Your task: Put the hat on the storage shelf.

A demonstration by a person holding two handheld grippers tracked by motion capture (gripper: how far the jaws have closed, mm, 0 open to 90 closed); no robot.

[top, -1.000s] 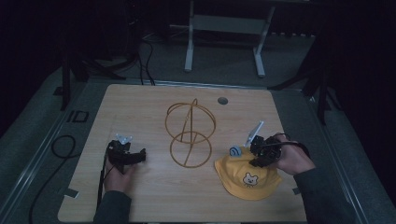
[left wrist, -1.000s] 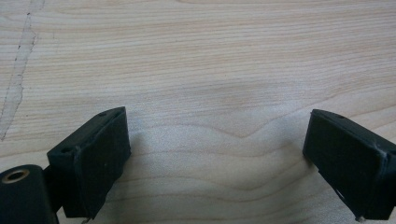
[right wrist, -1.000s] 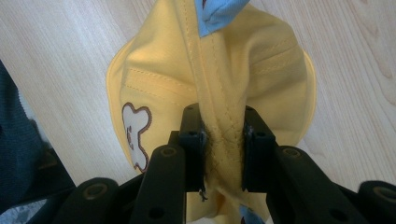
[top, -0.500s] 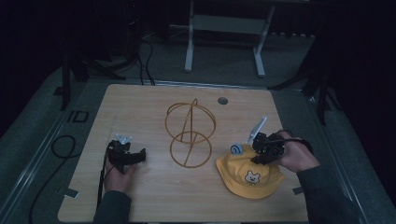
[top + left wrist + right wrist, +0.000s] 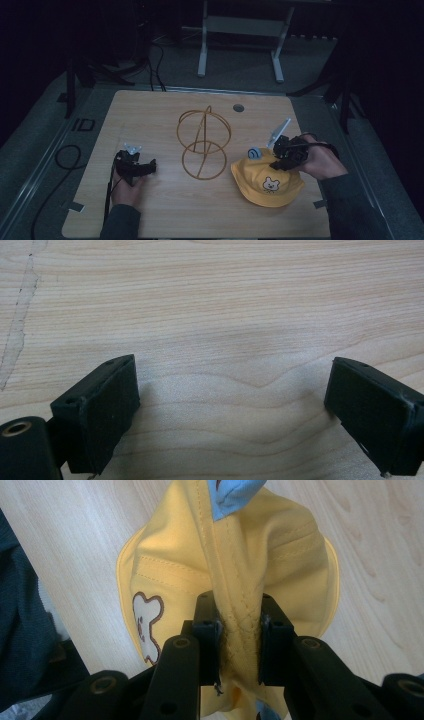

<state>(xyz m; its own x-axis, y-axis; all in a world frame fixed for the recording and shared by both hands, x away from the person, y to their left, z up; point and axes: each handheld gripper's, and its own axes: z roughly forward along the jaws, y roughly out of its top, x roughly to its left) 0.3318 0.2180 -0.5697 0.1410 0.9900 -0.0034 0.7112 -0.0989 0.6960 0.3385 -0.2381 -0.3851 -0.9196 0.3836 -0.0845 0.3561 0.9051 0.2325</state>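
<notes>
Hat (image 5: 267, 181): yellow, bear patch on the front, lies on the table (image 5: 150, 110) just right of the wire stand (image 5: 203, 145), touching or nearly touching its base ring.

Change vs a second ago: the crown side nearest the right gripper (image 5: 280, 155) is now bunched and pulled up a bit. Brim and most of the cloth sit on the wood as before. The blue ear tab (image 5: 254, 153) on the stand side has come up with the fold. So the lift has begun but the hat isn't clear of the table.

Right gripper view: jaws clamped on a pinched ridge of the hat's cloth (image 5: 240, 625). Fold sits deep between the pads, so the grip looks solid.

Left gripper (image 5: 142, 167): left of the stand, well apart from it, same spot as earlier. Jaws apart, nothing but bare wood between them (image 5: 235, 390).

Likely next step: carry the hat onto the stand. It will have to rise well above the top hoop first; a drooping brim could snag the wire.
</notes>
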